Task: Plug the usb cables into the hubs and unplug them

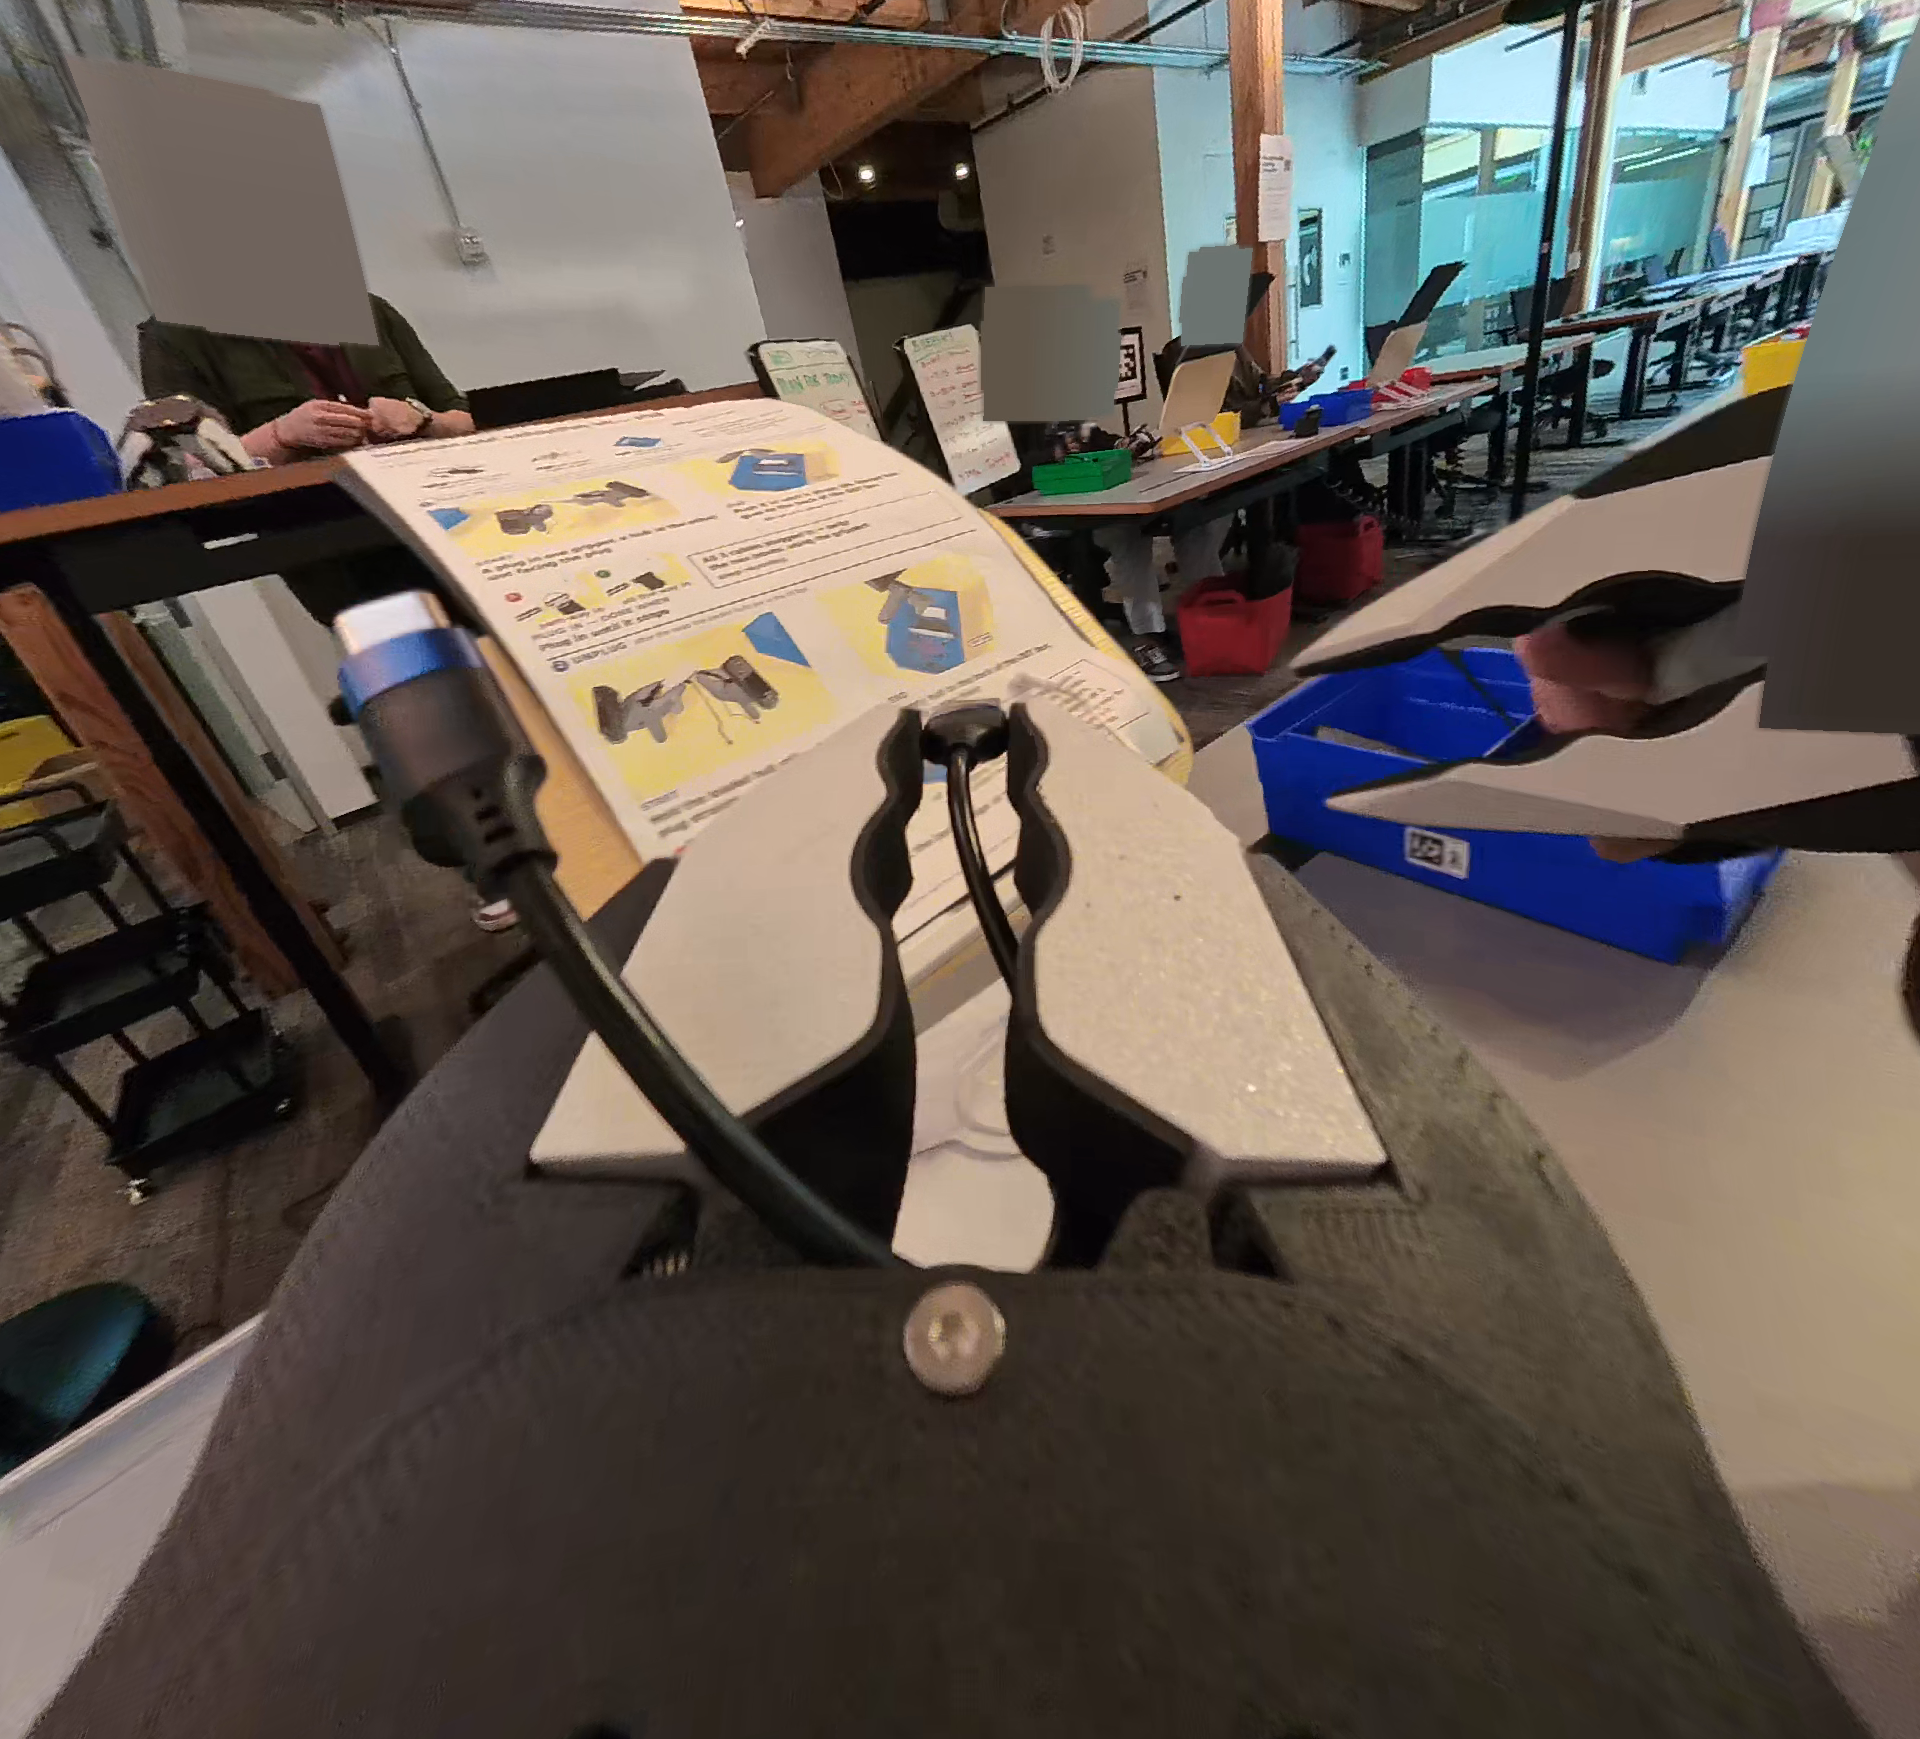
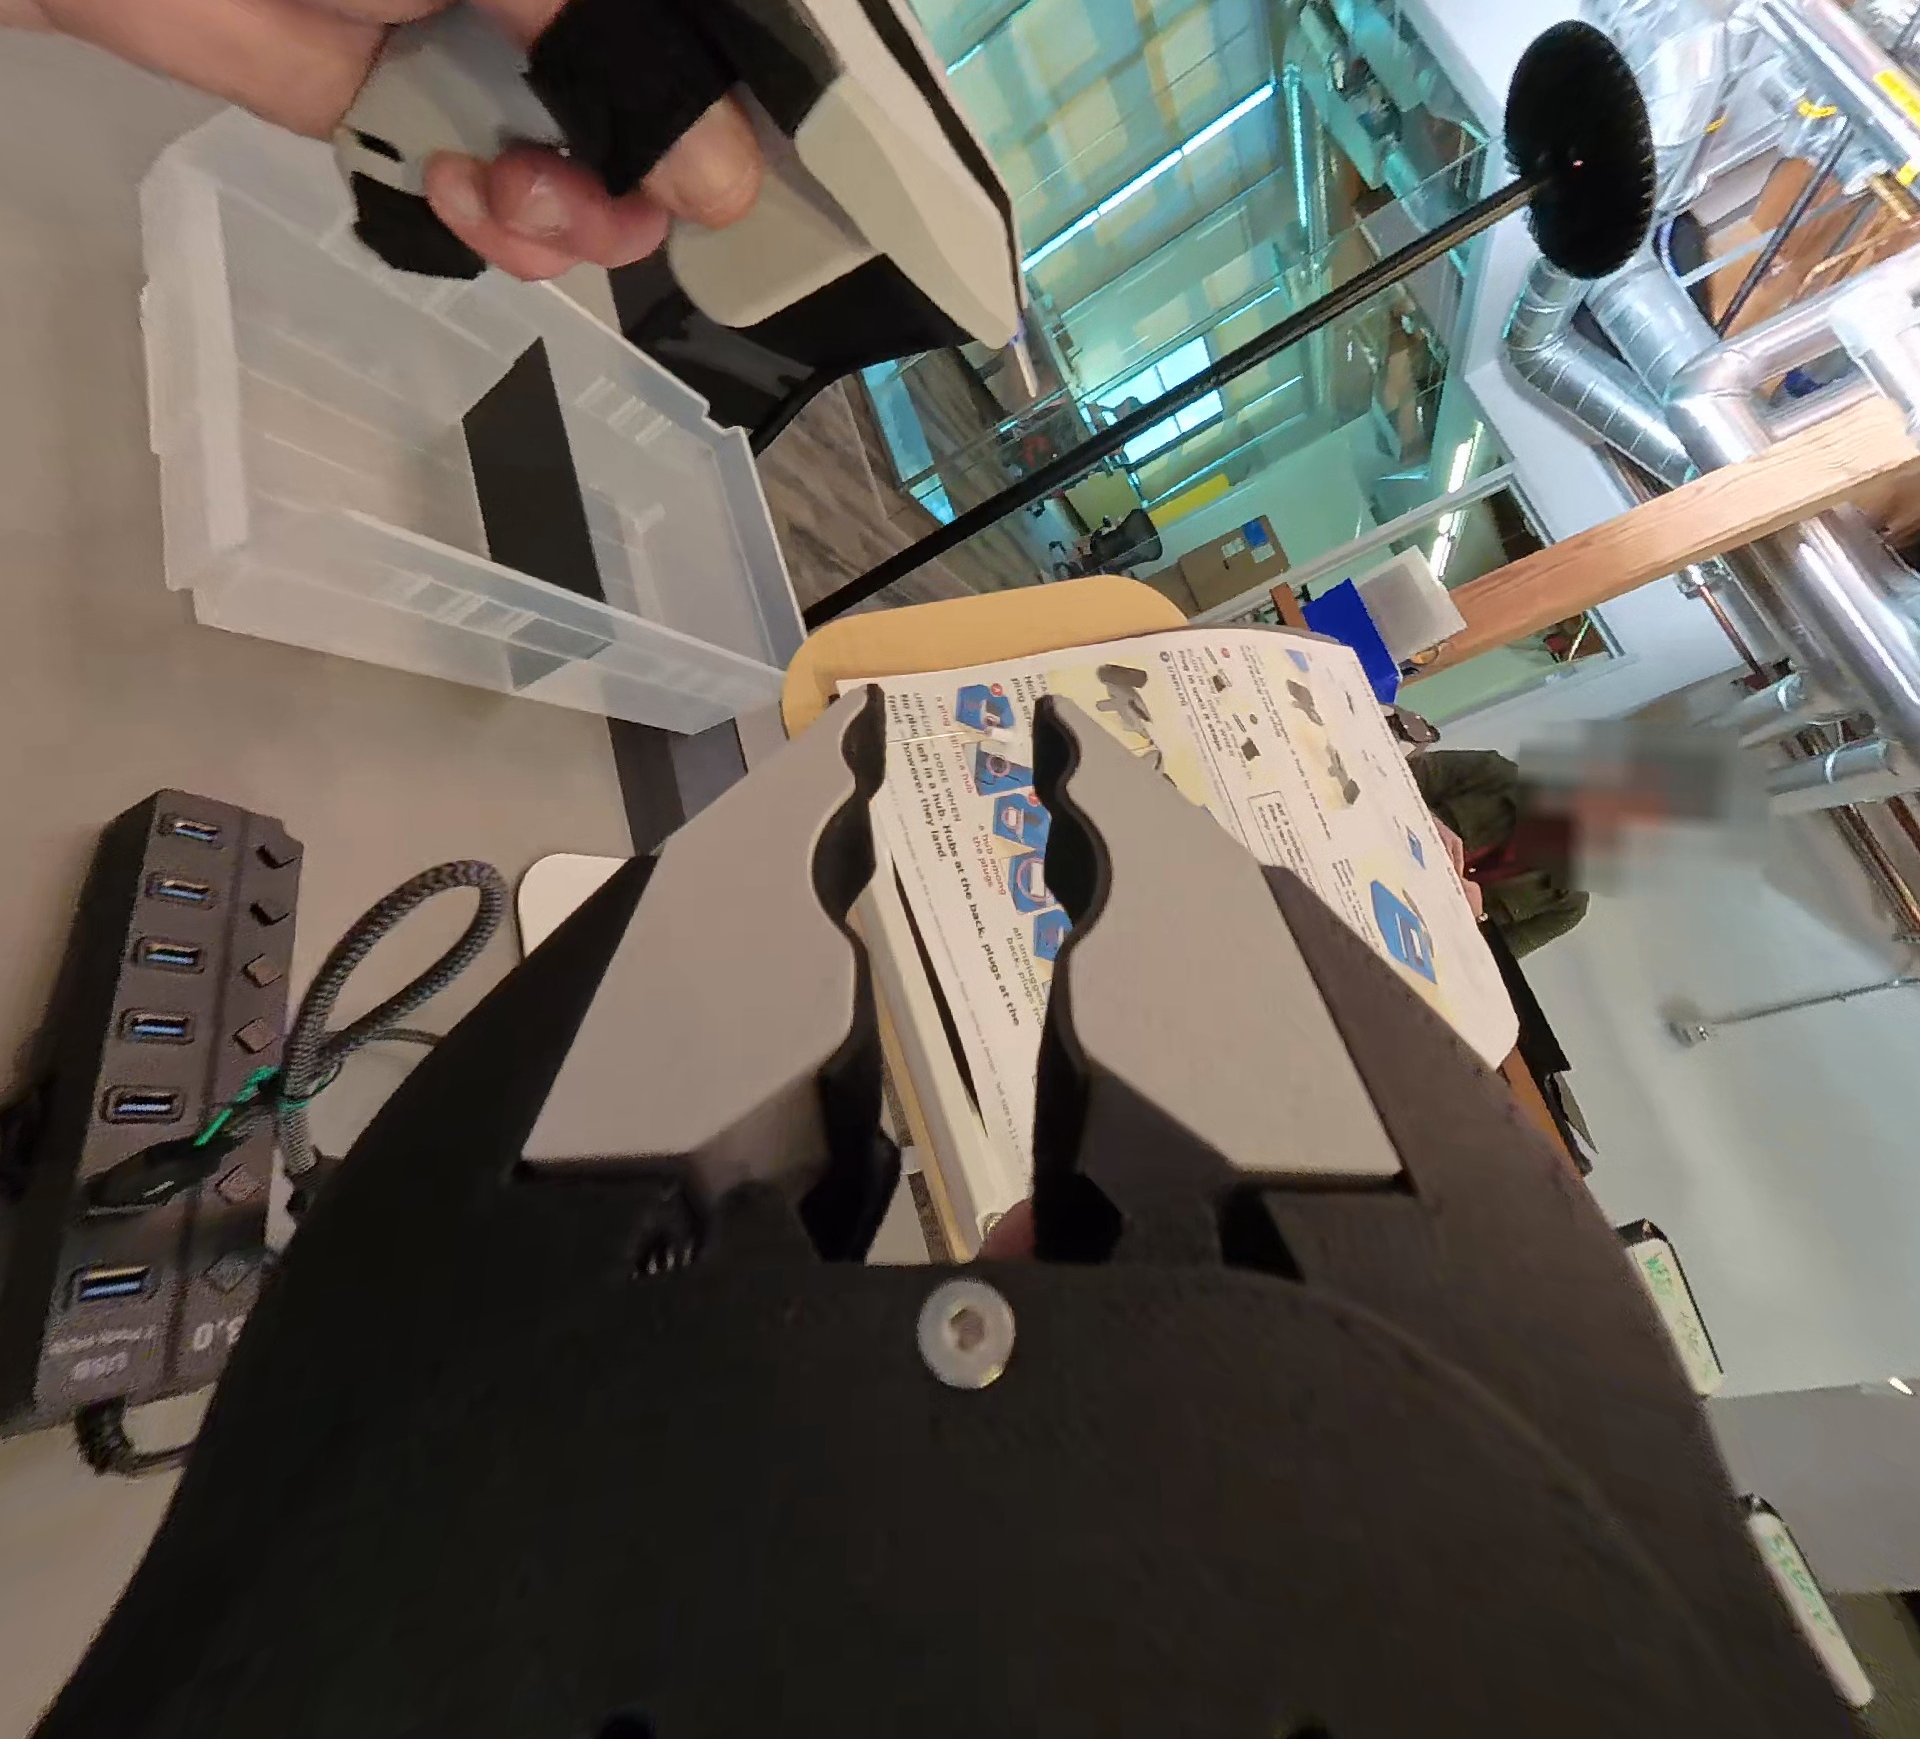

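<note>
The left claw (image 1: 961, 733) is closed on a thin black usb cable (image 1: 982, 842), pinching it at the fingertips; the cable loops back down between the fingers and up again on the left, where its plug (image 1: 416, 661), with a blue collar and silver tip, hangs free in the air, well clear of any port. The right claw (image 2: 956, 723) stands parted and holds nothing, tilted on its side over the table (image 2: 94, 546). The black hub (image 2: 145, 1097) lies on the table to the side of the right claw, its row of blue-lined ports facing up, with a braided lead (image 2: 416, 941) curled beside it; most of its ports look free. The step in hand seems to be readying the plug for insertion. To do it well, the empty right claw would best take the plug by its body just behind the blue collar, so the tip is stiffly held rather than dangling, then square it to a free port before pushing straight in. A clear plastic tray (image 2: 416, 484) and an instruction sheet (image 1: 748, 588) sit beyond
</note>
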The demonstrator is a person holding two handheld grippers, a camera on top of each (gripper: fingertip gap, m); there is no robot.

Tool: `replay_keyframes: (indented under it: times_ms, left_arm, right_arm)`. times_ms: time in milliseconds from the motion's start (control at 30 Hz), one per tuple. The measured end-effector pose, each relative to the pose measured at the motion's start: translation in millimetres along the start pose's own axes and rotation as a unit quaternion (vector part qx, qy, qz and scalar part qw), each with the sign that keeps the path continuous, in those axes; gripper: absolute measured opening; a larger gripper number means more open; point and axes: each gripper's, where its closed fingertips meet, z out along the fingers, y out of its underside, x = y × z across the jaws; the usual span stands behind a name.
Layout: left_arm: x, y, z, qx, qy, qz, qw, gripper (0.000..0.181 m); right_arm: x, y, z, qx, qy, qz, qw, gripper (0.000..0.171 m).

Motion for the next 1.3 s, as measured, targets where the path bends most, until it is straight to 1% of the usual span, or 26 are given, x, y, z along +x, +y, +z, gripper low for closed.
replay_keyframes:
  times_ms: [33,100,167,267,367,467,500,533,600,667,700,800,900,933,1100,1167,1200,1300]
  left_arm:
    - [-5,0,-3,0.001,-0.005,0.001,1.0,0.016]
    - [-10,-5,-9,0.014,0.003,-0.015,1.0,0.016]
    - [-18,-10,-16,0.024,-0.005,-0.017,1.0,0.016]
    - [-24,-16,-24,0.036,-0.005,-0.026,0.999,0.016]
    - [-21,-19,-26,0.042,0.007,-0.035,0.998,0.016]
    - [-15,-23,-27,0.049,0.019,-0.036,0.998,0.016]
    - [-14,-24,-28,0.052,0.022,-0.037,0.998,0.016]
    - [-13,-26,-28,0.055,0.026,-0.039,0.997,0.016]
    - [-10,-29,-29,0.062,0.031,-0.043,0.997,0.016]
    - [-8,-32,-30,0.064,0.031,-0.038,0.997,0.015]
    - [-7,-33,-31,0.066,0.032,-0.036,0.997,0.015]
    - [-3,-39,-33,0.073,0.036,-0.031,0.996,0.015]
    - [-1,-43,-35,0.08,0.038,-0.029,0.996,0.016]
    - [0,-44,-36,0.082,0.04,-0.029,0.995,0.015]
    - [1,-45,-35,0.086,0.045,-0.033,0.995,0.015]
    - [1,-45,-35,0.088,0.047,-0.036,0.994,0.016]
    - [1,-45,-35,0.088,0.048,-0.038,0.994,0.016]
    - [0,-44,-35,0.088,0.048,-0.038,0.994,0.015]
  right_arm:
    - [-4,-4,-1,-0.004,-0.011,-0.002,1.0,0.027]
    - [-19,-6,-4,-0.028,-0.063,0.004,0.998,0.029]
    - [-34,4,-11,-0.085,-0.098,-0.017,0.991,0.033]
    - [-65,29,-26,-0.17,-0.126,-0.057,0.976,0.037]
    - [-113,68,-51,-0.266,-0.168,-0.082,0.946,0.04]
    - [-156,93,-69,-0.315,-0.185,-0.084,0.927,0.044]
    - [-170,100,-72,-0.328,-0.192,-0.085,0.921,0.048]
    - [-180,108,-73,-0.346,-0.191,-0.094,0.914,0.053]
    - [-185,123,-69,-0.371,-0.153,-0.13,0.907,0.055]
    - [-193,136,-65,-0.394,-0.139,-0.15,0.896,0.061]
    - [-194,142,-62,-0.402,-0.126,-0.159,0.893,0.058]
    - [-202,156,-53,-0.41,-0.103,-0.171,0.89,0.058]
    - [-202,171,-48,-0.429,-0.069,-0.198,0.879,0.063]
    - [-201,174,-45,-0.428,-0.055,-0.209,0.878,0.062]
    - [-197,186,-34,-0.429,-0.019,-0.241,0.87,0.049]
    - [-199,189,-29,-0.426,-0.024,-0.246,0.87,0.038]
    - [-201,191,-26,-0.422,-0.029,-0.248,0.872,0.03]
    - [-201,193,-20,-0.411,-0.029,-0.248,0.877,0.026]
